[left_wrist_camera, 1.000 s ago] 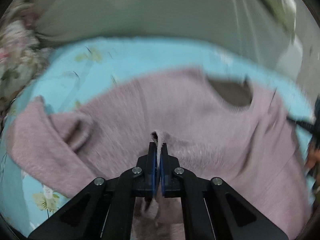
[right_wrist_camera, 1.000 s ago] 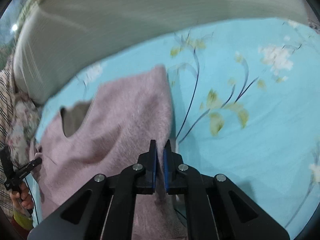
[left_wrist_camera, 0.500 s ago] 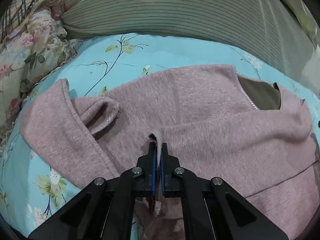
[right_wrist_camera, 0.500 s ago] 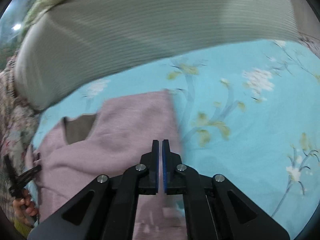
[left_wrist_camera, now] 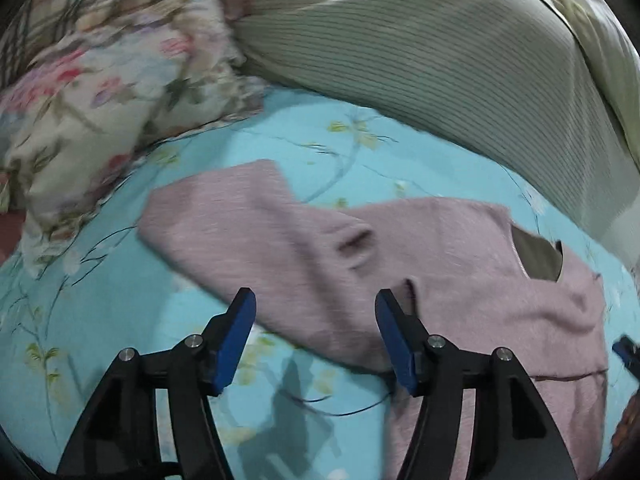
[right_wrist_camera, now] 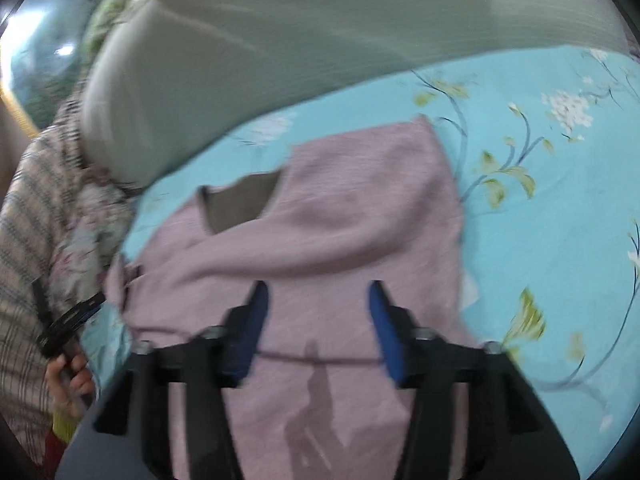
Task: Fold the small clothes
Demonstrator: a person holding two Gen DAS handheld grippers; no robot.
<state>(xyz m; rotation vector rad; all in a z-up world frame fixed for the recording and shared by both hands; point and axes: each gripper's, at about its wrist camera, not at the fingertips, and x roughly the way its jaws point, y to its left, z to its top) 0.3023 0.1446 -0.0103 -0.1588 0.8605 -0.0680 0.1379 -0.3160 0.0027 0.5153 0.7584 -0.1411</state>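
Note:
A small pink knit sweater (left_wrist_camera: pixel 440 248) lies on the turquoise floral bedsheet (left_wrist_camera: pixel 120 320), its lower part folded up over the body, one sleeve (left_wrist_camera: pixel 224 208) stretched out to the left. Its grey-lined neck opening (left_wrist_camera: pixel 536 256) shows at the right. My left gripper (left_wrist_camera: pixel 316 312) is open and empty, just above the sweater's near edge. In the right wrist view the sweater (right_wrist_camera: pixel 360 216) fills the middle, with its neck opening (right_wrist_camera: pixel 240 200) at the left. My right gripper (right_wrist_camera: pixel 316 308) is open and empty over the folded part.
A grey-green ribbed cushion (left_wrist_camera: pixel 440 48) runs along the back of the bed (right_wrist_camera: pixel 280 40). A floral pillow (left_wrist_camera: pixel 100 100) lies at the far left. The person's other hand and gripper (right_wrist_camera: pixel 68 340) show at the left edge of the right wrist view.
Both grippers have opened and let go of the sweater's edge, which now lies folded over the body. Both have drawn back a little.

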